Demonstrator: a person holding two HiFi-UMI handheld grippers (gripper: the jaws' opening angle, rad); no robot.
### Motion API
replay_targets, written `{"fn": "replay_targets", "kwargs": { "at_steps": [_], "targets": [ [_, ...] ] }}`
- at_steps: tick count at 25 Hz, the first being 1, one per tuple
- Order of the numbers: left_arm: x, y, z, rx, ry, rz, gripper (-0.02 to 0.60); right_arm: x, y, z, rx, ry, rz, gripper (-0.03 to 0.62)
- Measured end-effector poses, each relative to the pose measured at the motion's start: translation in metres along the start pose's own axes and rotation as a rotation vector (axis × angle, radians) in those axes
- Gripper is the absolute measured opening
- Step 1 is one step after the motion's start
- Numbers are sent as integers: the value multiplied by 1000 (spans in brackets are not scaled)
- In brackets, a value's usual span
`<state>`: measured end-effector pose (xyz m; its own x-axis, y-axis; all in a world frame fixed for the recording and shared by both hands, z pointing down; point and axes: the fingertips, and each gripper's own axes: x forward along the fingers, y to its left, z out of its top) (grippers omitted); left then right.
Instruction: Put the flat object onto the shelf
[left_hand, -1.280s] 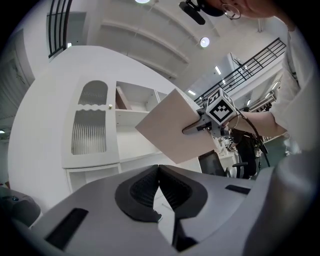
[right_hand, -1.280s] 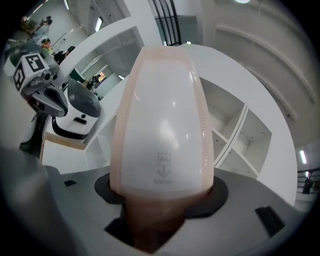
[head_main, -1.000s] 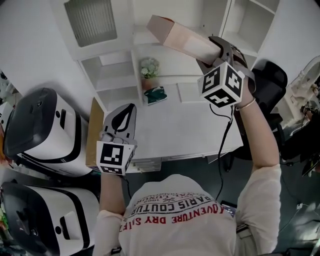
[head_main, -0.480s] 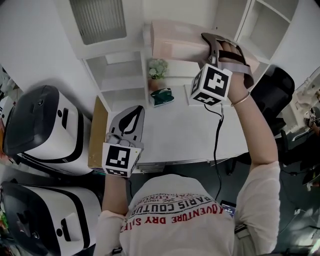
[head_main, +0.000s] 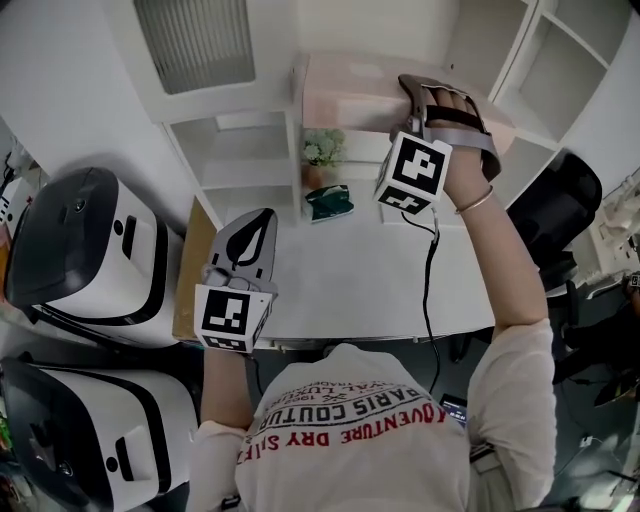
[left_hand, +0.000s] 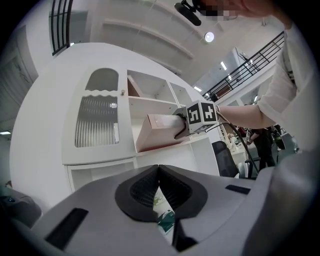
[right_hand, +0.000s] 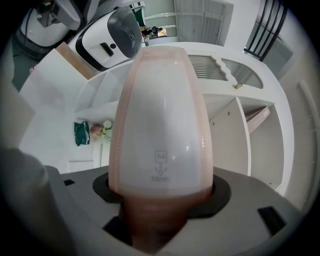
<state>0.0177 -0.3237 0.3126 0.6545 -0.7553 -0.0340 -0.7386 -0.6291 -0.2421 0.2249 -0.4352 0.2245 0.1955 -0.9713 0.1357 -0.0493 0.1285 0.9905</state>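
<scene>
A flat pink file box lies level on a board of the white shelf unit, its long side towards me. My right gripper has the box's right end between its jaws, and the jaws are opening. In the right gripper view the box fills the middle and runs down between the pads of that gripper. My left gripper hangs shut and empty over the desk's left part. From the left gripper view the box rests tilted at the open shelf.
A small flower pot and a green packet stand on the white desk under the shelf. Two white machines stand at the left, a cardboard sheet beside the desk, a black chair at the right.
My right gripper has swung the box from a raised tilt to level and pushed it left onto the shelf board. The left gripper has barely moved.
</scene>
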Motion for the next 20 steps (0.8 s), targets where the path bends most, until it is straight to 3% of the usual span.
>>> {"fn": "replay_targets", "kwargs": {
  "at_steps": [7,20],
  "targets": [
    [23,5,-7,-5,19,15,14,33,14,5,-8,-37,-25,348],
    [45,21,-7,-15,12,67,14,90,30,18,0,-59,42,371]
  ]
}}
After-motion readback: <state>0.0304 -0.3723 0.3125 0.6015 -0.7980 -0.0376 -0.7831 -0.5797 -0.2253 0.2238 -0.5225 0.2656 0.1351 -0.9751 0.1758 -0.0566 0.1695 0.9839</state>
